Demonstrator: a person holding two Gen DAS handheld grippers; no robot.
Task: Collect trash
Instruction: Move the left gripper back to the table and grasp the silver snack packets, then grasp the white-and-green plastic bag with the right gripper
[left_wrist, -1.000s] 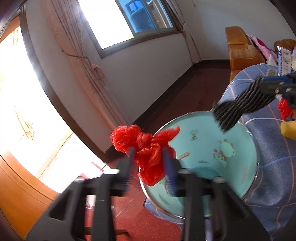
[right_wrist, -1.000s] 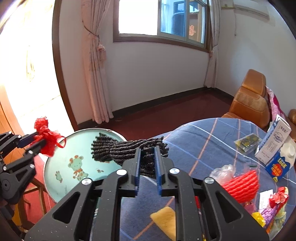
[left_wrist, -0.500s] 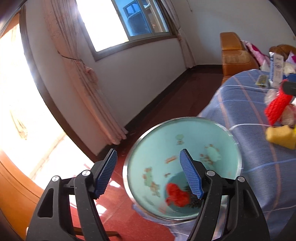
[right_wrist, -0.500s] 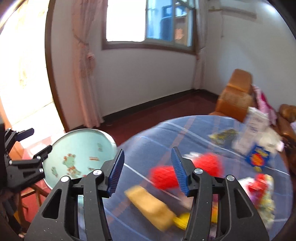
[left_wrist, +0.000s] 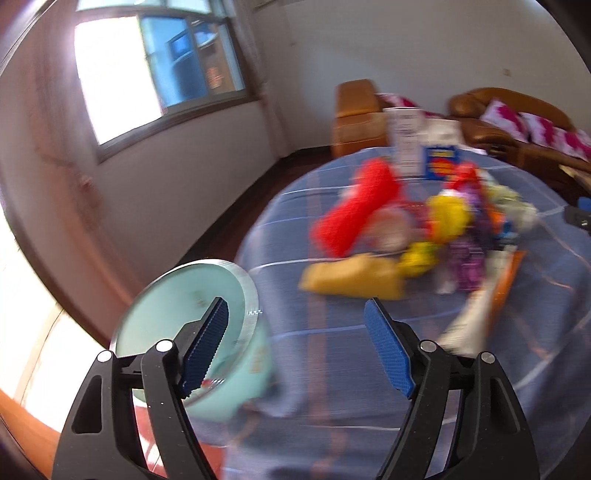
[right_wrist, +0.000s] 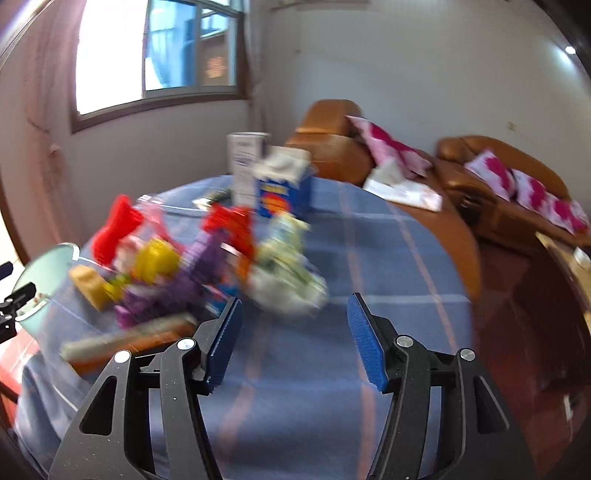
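Both grippers have their jaws spread wide, nothing between the pads. Left gripper: ribbed blue pads on black plastic fingers, held over the near edge of the table, its left finger overlapping the bin. Right gripper: same build, over bare cloth on the table's near side.

Frames are motion-blurred, so no label text is readable. Only partial graphics:
- blue carton: yellow/red blob print on the front, lettering illegible
- tall white carton just behind it, faint blue print, unreadable

Trash pile sits mid-table on the cloth, left of the right gripper and ahead of the left one. Distinguishable bits:
- red mesh sleeve, ribbed net texture, tilted
- yellow sponge block, soft rectangular slab, nearest the left gripper
- yellow crumpled plastic
- purple wrapper, crinkled foil look
- long flat orange-and-white packet lying at the pile's near side
- pale crumpled wad, closest to the right gripper

Tablecloth is blue fabric with thin white and orange check lines, draped over a round top.

Bin: mint-green, round, shiny metal rim, cartoon prints on the wall, standing just beside the table edge on the left. Contents not visible.

Background: tan leather sofas with pink-and-white cushions.
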